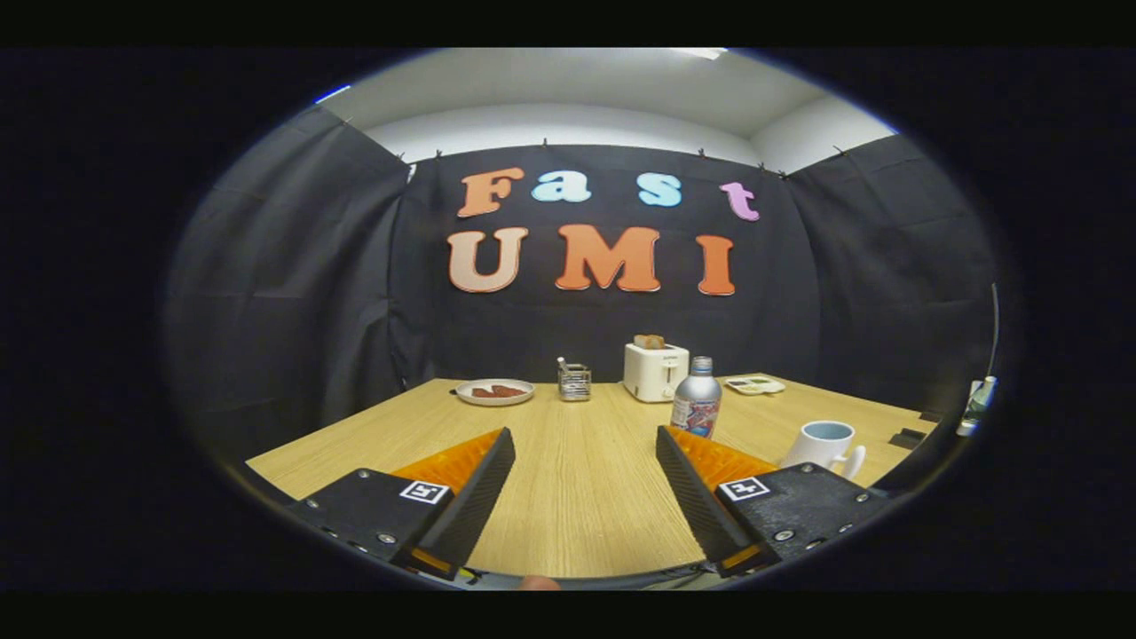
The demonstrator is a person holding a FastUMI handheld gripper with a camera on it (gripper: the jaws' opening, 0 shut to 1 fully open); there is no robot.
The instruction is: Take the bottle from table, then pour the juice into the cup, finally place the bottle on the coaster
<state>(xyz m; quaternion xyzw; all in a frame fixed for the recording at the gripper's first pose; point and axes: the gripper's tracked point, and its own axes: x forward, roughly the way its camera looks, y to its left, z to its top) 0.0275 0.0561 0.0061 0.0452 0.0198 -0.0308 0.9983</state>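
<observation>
Hand-held gripper (586, 448) is hovering low over the counter (577, 497), fingers spread wide apart and holding nothing; bare wood is showing between them

Bottle (696, 397) is standing upright on the counter, long axis vertical, just beyond the tip of the right finger and off to the right of the gap's centre line. Cup (824, 444) is sitting further right, near the bottle but apart from it, handle pointing toward the camera side

Judgement: the approach is calling for a forward move with a rightward shift, so the bottle's body is entering between the fingers. Coaster cannot be identified for certain
</observation>
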